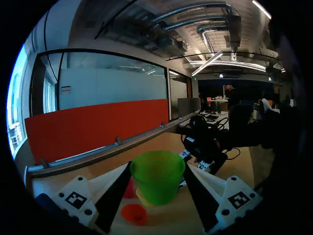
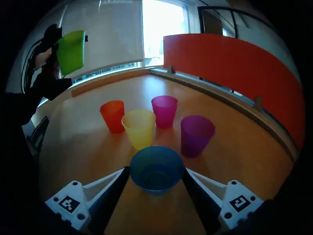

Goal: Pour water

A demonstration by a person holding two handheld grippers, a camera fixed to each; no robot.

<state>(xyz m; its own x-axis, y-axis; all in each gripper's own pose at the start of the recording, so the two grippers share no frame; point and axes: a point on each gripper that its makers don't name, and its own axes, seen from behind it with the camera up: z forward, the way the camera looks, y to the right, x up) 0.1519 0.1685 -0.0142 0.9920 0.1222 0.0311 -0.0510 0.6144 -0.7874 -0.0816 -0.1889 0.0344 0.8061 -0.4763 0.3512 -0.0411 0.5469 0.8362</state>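
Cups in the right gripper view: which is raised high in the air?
The green cup, at upper left; orange cup, yellow cup, pink cup and purple cup stand on the table.

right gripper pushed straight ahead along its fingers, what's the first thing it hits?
Most likely the yellow cup, standing right ahead of the blue cup held in the right gripper; the blue cup would touch it first. Height is unclear, so it might pass over.
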